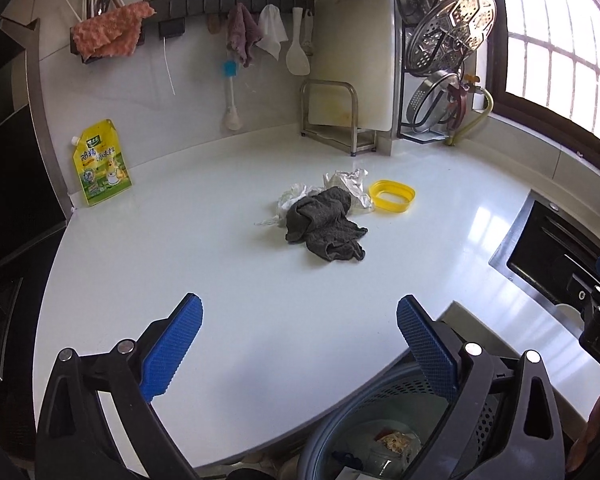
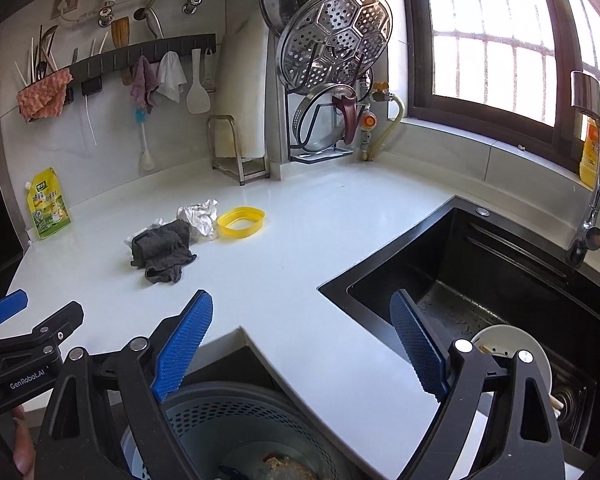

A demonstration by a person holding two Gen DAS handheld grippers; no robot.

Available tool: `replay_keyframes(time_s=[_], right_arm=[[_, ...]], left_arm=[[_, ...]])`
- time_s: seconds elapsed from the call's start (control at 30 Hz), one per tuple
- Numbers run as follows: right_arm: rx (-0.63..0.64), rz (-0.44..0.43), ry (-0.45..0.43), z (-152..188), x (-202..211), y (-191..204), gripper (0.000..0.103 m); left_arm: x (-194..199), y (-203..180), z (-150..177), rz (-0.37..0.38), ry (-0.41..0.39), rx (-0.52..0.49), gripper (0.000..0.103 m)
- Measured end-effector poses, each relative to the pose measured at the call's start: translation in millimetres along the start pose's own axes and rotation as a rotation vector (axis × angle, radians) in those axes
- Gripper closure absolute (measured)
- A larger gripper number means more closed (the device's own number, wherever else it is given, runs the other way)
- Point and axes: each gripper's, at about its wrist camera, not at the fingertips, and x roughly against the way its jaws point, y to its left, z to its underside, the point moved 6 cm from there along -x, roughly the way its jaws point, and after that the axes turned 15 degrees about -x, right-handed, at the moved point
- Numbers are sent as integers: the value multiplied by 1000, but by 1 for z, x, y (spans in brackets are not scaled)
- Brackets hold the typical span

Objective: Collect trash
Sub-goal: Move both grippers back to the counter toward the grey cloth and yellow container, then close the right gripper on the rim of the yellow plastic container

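Broadly, the glossy white stone table [image 1: 260, 344] fills both views, with a black sunken sink [image 2: 500, 280] at three o'clock of it and a grey perforated plastic waste basket [image 2: 236, 424] below its near edge at six o'clock, already holding a few scraps. Near the middle of the table lies the remaining rubbish: a crumpled dark grey cloth [image 1: 324, 224], with crushed silver foil [image 1: 352, 188] and a scrunched white plastic wrapper [image 1: 292, 200] touching it at twelve o'clock, and a yellow oval plastic ring [image 1: 392, 196] just beside the foil at three o'clock. A yellow spouted seasoning pouch [image 1: 100, 164] leans on the wall at nine o'clock, well apart. Judging by this, one drop into the basket looks done and the next pickup is in hand; it calls for reaching forward to the pile and closing on one piece. The left gripper [image 1: 300, 344] has its blue ribbed fingers spread wide, holding and touching nothing; the right gripper [image 2: 300, 344] likewise stands wide and empty above the basket.
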Motion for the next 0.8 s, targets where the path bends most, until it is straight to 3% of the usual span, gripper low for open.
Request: replay_keyframes(time_s=[0.3,0.6,0.8], right_arm=[[62,-133,109,-30,-65,21,17],[173,-193,241,-40,-145,51,17],[260,-204,313,-41,-195,67,17]], left_arm=[[-49,22,-27,-19,43,67,7],[-106,31,-27,-6,160,119,7],[-130,29,-33,3,196,134,7]])
